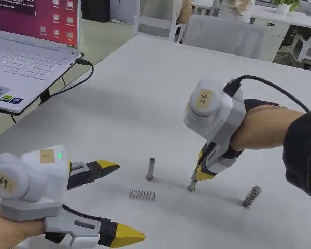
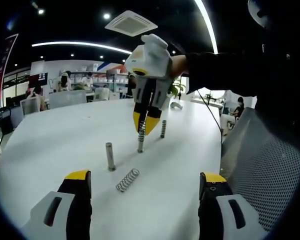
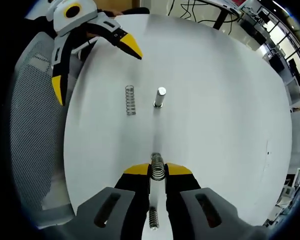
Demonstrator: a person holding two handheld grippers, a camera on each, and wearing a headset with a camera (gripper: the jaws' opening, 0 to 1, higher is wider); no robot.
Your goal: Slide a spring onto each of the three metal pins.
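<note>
Spring-to-pin fitting, in progress on a white surface [image 1: 145, 93]. In use: the right tongs [image 1: 201, 172], pointing steeply down and clamping the held spring [image 3: 158, 166] between their yellow tips. The held spring is sitting over the top of the worked pin [image 1: 192, 185], which is standing upright directly beneath those tips. The coil appears to be partly threaded on, though the tips are hiding how far. Handling note: this step is calling for the coil's axis to be kept in line with the pin and eased straight down. The grip should be light enough not to crush the turns, and release should wait until the spring is sitting low on the shaft. Any sideways push is risking a toppled pin, since it looks free-standing. Idle: the left tongs [image 1: 118, 201], gaping wide, gripping nothing, hovering low at the near left, well apart from the work. Waiting: the bare pin [image 1: 151, 169], standing upright between the two tools, and the loose spring [image 1: 142, 194], lying on its side near that pin's foot. Probably done: the far spring [image 1: 251, 196], standing up beyond the right tongs and likely sleeving the third pin.
</note>
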